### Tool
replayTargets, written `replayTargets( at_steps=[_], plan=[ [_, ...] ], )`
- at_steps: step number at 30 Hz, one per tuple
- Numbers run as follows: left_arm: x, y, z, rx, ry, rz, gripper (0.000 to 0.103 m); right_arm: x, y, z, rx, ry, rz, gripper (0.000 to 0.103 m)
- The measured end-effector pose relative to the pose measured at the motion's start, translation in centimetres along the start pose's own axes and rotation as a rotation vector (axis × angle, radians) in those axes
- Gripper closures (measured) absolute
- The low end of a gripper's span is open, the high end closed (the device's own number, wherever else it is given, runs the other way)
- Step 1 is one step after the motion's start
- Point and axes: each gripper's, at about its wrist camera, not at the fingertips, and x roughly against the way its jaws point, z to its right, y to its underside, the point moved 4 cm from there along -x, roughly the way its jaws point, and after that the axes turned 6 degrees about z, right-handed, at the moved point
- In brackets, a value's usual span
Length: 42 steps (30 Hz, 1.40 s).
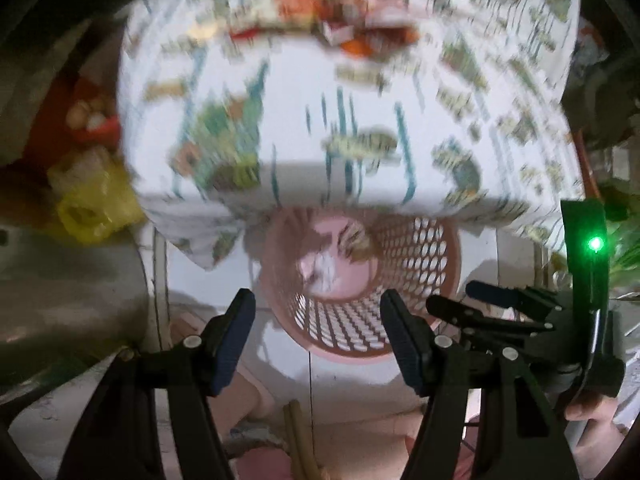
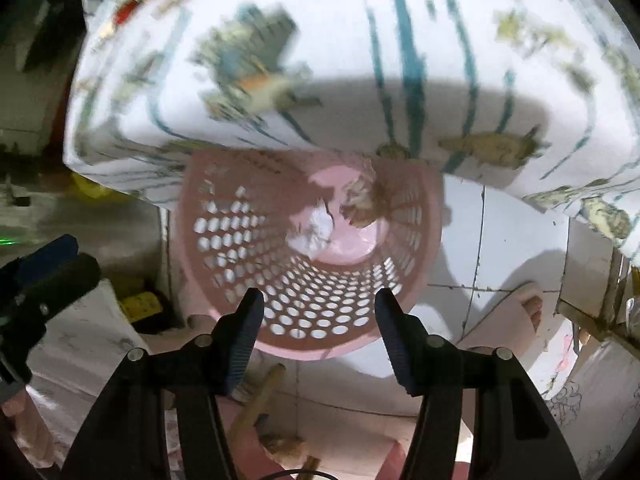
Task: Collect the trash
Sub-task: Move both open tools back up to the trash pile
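Note:
A pink perforated basket [image 1: 400, 248] [image 2: 224, 232] stands on the white tile floor below both grippers. Inside it lie a crumpled white paper [image 1: 326, 268] [image 2: 316, 228] and a brownish scrap [image 1: 356, 240] [image 2: 368, 200]. My left gripper [image 1: 316, 312] hangs over the basket's near rim, pointing down, open with nothing between its fingers. My right gripper [image 2: 318, 304] is also open and empty above the near rim. Each shows in the other's view: the right gripper [image 1: 460, 300] at the right, the left gripper [image 2: 68, 258] at the left. Orange and red litter [image 1: 320, 12] lies blurred on the table.
A table with a white patterned cloth [image 1: 320, 100] [image 2: 340, 40] overhangs the basket's far side. A yellow bag [image 1: 92, 200] sits at the left. A wooden stick [image 1: 300, 432] [image 2: 260, 396] lies by the basket. A person's bare foot [image 2: 528, 304] rests on the tiles.

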Motion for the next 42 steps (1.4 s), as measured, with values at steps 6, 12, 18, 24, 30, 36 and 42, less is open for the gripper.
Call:
replayTargets(
  at_steps=[6,12,18,24,30,36,42],
  plan=[
    [6.7,-1.8,-0.3,-0.013,-0.015,0.259,0.033,5.7,-1.2,-2.0,0.043,-0.01,0.176,0.043],
    [11.4,-2.9,-0.7,-0.059,-0.118,0.502,0.014,11.8,-2.5,-3.5,0.157,0.066,0.405,0.037],
    [14.9,-3.3,-1.4,-0.026,-0.103,0.637,0.003,15.5,-3.1,-3.8,0.211,0.097,0.58,0.017],
    [19.0,-3.7,-0.9,-0.056,-0.086,0.787,0.0,18.7,-3.6,-3.7,0.24,0.187,0.735,0.017],
    [22.7,-5.7,-1.0,-0.028,-0.054,0.866,0.0,21.7,-4.5,-3.2,0.224,0.188,0.829,0.014],
    [23.7,-9.0,-1.7,-0.018,-0.045,0.881,0.0,23.3,-5.5,-2.7,0.19,0.23,0.891,0.012],
    [21.3,-12.1,-3.4,-0.012,-0.068,0.838,0.0,24.0,-6.3,-2.2,0.169,0.236,0.908,0.011]
  ],
)
